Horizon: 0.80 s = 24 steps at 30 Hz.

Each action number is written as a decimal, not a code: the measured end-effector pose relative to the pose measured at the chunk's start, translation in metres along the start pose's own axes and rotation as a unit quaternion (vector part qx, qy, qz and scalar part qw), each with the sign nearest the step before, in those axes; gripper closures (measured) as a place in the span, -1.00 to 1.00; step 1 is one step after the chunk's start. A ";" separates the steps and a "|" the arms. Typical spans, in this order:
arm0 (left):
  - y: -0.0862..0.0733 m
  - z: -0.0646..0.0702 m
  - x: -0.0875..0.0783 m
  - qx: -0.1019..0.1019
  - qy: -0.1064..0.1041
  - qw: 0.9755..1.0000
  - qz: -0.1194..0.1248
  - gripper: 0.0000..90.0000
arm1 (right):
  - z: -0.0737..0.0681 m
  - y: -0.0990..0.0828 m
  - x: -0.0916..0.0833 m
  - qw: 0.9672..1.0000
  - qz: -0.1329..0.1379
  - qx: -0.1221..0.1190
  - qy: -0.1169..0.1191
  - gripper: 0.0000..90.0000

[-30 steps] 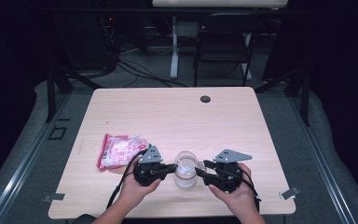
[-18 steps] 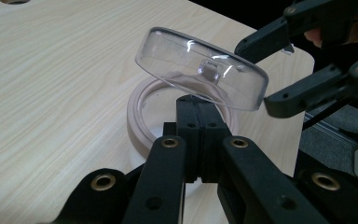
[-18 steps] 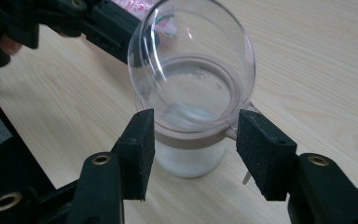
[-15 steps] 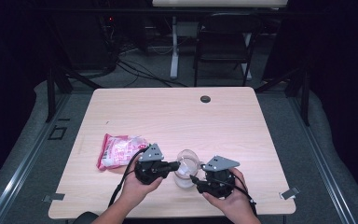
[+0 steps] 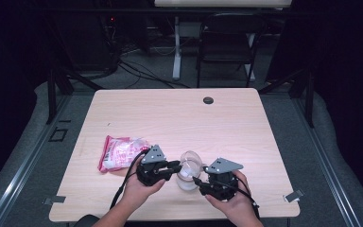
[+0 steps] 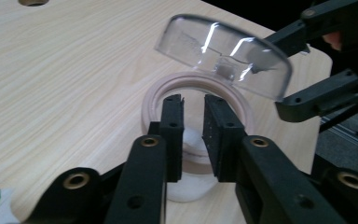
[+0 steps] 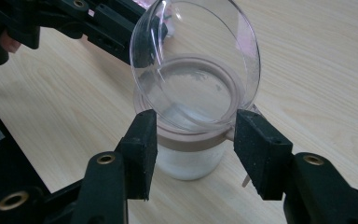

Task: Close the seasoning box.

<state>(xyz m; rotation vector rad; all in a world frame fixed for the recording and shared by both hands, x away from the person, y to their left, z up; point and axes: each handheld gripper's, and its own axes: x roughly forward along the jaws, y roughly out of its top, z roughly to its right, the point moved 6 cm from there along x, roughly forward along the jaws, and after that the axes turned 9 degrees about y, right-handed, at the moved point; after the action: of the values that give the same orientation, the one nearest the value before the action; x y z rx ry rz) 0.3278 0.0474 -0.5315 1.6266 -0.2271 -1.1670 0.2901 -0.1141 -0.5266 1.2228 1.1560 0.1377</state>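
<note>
A clear jar (image 5: 187, 178) with a pinkish collar (image 7: 191, 140) and white powder inside stands near the table's front edge. Its clear hinged lid (image 6: 223, 51) is tilted up. My left gripper (image 6: 193, 107) points at the jar's near rim. Its jaws have just been opening and now stand a narrow gap apart with nothing pinched between them. My right gripper (image 7: 196, 116) comes from the opposite side. Its jaws have just been closing, and its pads (image 7: 145, 140) lie against the collar on both sides, below the lid's hinge end.
A pink and white snack bag (image 5: 120, 152) lies left of the left gripper (image 5: 177, 166). A dark round grommet (image 5: 208, 100) sits near the table's far edge. A chair (image 5: 227, 38) and cables stand beyond the table. The right gripper (image 5: 197, 182) is near the front edge.
The right gripper has shifted left and nearer to the jar. The lid, low on the jar a second ago, now stands tilted up. The left hand has stayed put.
</note>
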 end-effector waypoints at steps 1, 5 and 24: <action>-0.001 -0.001 0.001 -0.002 0.005 1.000 -0.002 0.61 | 0.000 0.000 0.000 1.000 0.003 0.003 0.001 0.10; -0.003 -0.006 0.005 -0.012 0.013 1.000 -0.007 0.51 | 0.000 0.000 -0.001 1.000 0.004 0.003 0.002 0.12; -0.007 -0.004 0.022 -0.014 0.021 1.000 -0.017 0.43 | 0.006 0.000 -0.010 1.000 0.022 0.017 -0.002 0.25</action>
<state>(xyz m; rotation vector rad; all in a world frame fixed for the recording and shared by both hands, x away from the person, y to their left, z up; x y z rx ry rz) 0.3393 0.0384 -0.5497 1.6340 -0.1561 -1.1567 0.2897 -0.1244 -0.5213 1.2787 1.1319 0.1498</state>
